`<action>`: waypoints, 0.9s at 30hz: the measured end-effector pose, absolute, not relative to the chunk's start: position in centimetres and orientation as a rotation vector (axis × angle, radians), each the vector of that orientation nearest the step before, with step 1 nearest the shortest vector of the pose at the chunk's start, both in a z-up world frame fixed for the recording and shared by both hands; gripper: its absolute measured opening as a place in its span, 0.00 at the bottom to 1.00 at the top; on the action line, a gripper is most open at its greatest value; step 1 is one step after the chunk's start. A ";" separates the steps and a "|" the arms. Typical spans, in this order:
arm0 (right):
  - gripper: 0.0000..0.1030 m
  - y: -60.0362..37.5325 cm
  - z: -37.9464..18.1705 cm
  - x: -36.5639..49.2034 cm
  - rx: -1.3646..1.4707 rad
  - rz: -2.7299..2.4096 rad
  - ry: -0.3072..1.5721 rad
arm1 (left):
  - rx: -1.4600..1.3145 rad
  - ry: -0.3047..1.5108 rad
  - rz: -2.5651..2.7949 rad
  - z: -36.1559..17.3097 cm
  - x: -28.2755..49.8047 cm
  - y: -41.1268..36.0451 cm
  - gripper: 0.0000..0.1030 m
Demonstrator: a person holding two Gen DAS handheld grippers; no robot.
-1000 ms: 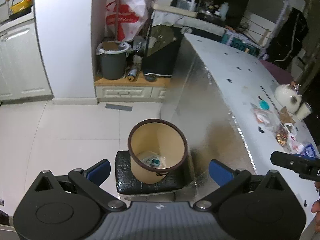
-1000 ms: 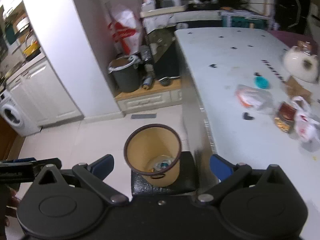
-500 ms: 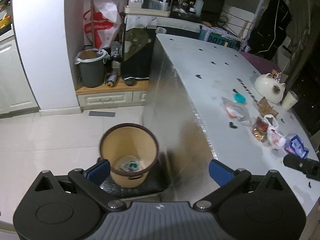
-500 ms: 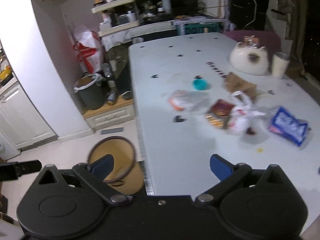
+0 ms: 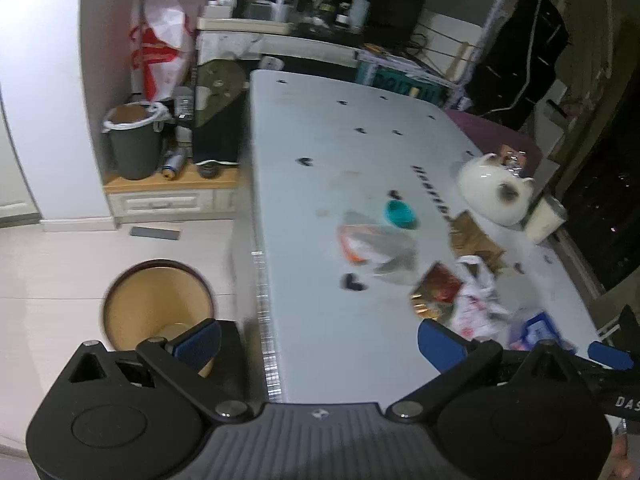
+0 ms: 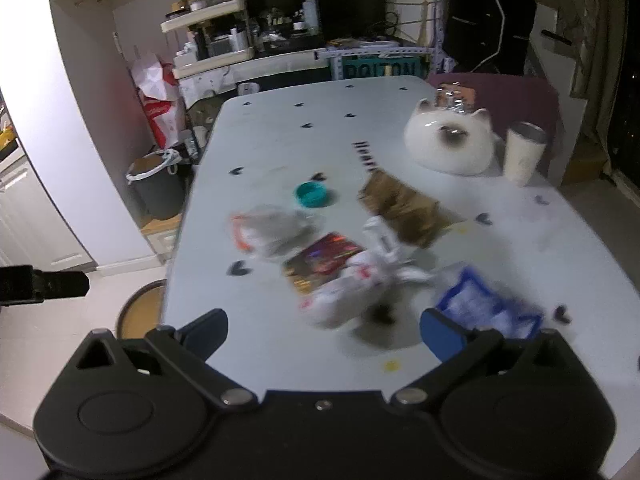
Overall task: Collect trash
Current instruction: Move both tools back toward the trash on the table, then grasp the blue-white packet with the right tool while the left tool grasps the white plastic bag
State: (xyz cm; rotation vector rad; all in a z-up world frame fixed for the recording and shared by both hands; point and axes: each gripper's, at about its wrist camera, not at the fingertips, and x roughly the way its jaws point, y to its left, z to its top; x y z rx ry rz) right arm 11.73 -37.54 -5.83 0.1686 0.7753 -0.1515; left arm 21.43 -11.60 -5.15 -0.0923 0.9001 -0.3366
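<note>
Trash lies in a loose cluster on the white table [image 6: 280, 148]: a clear bag with orange print [image 6: 272, 230], a red foil wrapper [image 6: 322, 262], a crumpled white bag [image 6: 360, 280], a blue packet [image 6: 486, 306], brown paper [image 6: 404, 208] and a teal lid [image 6: 311, 194]. My right gripper [image 6: 322, 330] hangs open just short of the white bag, holding nothing. My left gripper [image 5: 318, 340] is open and empty over the table's left edge. The tan bin [image 5: 158, 308] stands on the floor below that edge. The same wrappers [image 5: 436, 288] show blurred in the left wrist view.
A white cat-shaped pot [image 6: 450, 142] and a cup [image 6: 522, 152] stand at the table's far right. A grey lined bin [image 5: 134, 140], a red-and-white bag [image 5: 160, 48] and cluttered shelves [image 6: 216, 46] line the back wall. A dark chair [image 6: 496, 96] sits behind the table.
Both grippers have swung right, away from the tan bin and over the table toward the trash cluster. Both stay open and empty.
</note>
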 end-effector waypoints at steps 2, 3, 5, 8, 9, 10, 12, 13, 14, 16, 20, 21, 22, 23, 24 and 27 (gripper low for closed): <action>1.00 -39.8 -5.9 12.0 0.170 -0.155 0.771 | -0.086 0.903 -0.355 -5.2 21.8 -13.9 1.00; 1.00 -41.2 -6.0 12.1 0.170 -0.154 0.768 | -0.080 0.907 -0.363 -5.2 22.0 -15.0 1.00; 1.00 -43.7 -6.4 12.3 0.164 -0.149 0.766 | -0.067 0.919 -0.381 -5.2 22.5 -17.1 1.00; 1.00 -47.5 -7.6 13.2 0.146 -0.154 0.788 | -0.053 0.929 -0.415 -5.3 23.1 -19.7 1.00; 1.00 -48.6 -8.2 13.7 0.136 -0.152 0.802 | -0.060 0.932 -0.428 -5.4 23.4 -20.3 1.00; 1.00 -49.8 -8.7 14.1 0.126 -0.139 0.811 | -0.067 0.936 -0.439 -5.4 23.6 -20.8 1.00; 0.99 -51.7 -10.0 15.0 0.112 -0.106 0.837 | -0.075 0.946 -0.461 -5.5 24.1 -21.7 1.00; 0.97 -52.6 -10.7 15.5 0.106 -0.085 0.856 | -0.073 0.952 -0.480 -5.6 24.4 -22.3 1.00; 0.95 -53.3 -11.3 15.9 0.098 -0.065 0.872 | -0.071 0.956 -0.497 -5.6 24.6 -22.8 1.00; 0.95 -54.4 -12.6 16.9 0.080 -0.029 0.907 | -0.071 0.964 -0.539 -5.8 25.1 -24.0 1.00; 0.93 -55.6 -15.3 17.9 0.102 0.049 0.967 | -0.056 1.005 -0.639 -6.7 26.2 -26.6 0.93; 0.93 -55.5 -15.6 17.9 0.123 0.075 0.980 | -0.043 1.018 -0.662 -7.1 26.5 -27.4 0.91; 0.92 -55.3 -15.9 17.8 0.137 0.101 0.988 | -0.029 1.036 -0.685 -7.6 26.8 -28.2 0.89; 0.92 -55.1 -16.1 17.8 0.142 0.118 0.995 | -0.019 1.052 -0.696 -8.1 27.0 -28.8 0.86; 0.91 -54.7 -16.4 17.7 0.140 0.131 1.004 | -0.008 1.073 -0.705 -8.7 27.4 -29.4 0.85; 0.84 -53.1 -16.9 17.2 0.124 0.149 1.022 | 0.013 1.139 -0.707 -10.7 28.5 -30.9 0.81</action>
